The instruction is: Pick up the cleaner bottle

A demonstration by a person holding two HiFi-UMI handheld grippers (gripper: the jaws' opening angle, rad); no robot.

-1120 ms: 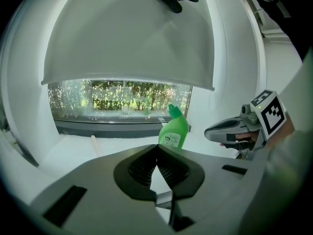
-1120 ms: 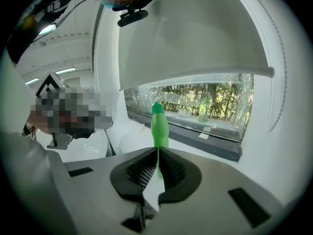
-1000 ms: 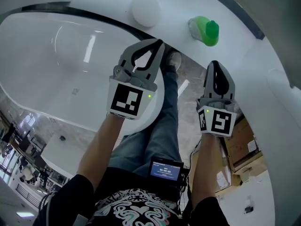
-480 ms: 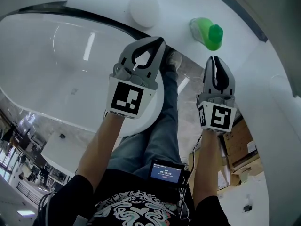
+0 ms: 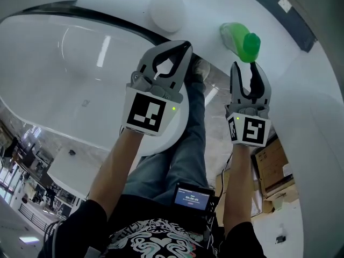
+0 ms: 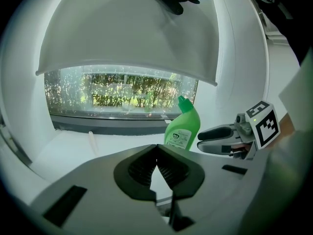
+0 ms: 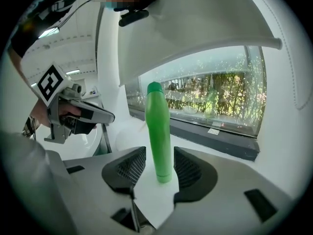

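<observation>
The green cleaner bottle [image 5: 242, 39] stands upright on a white ledge [image 5: 209, 20]; its label shows in the left gripper view [image 6: 183, 127]. My right gripper [image 5: 246, 69] sits just short of it. Its jaws are opening, and in the right gripper view the bottle [image 7: 159, 126] stands in line between the two pads without either touching it. My left gripper [image 5: 181, 50] hangs to the left of the bottle with its fingers closed together on nothing [image 6: 156, 161]. Each gripper shows in the other's view: the right gripper [image 6: 222, 138] and the left gripper [image 7: 80, 115].
A large white rounded tub [image 5: 64, 63] fills the left. A white ball-shaped thing [image 5: 166, 9] sits on the ledge left of the bottle. Behind the ledge runs a window [image 7: 220, 97] under a white overhang. Cardboard boxes [image 5: 274, 165] lie low at the right.
My right gripper's jaws have gone from shut to apart, and it has crept closer to the bottle. The left gripper has hardly shifted.
</observation>
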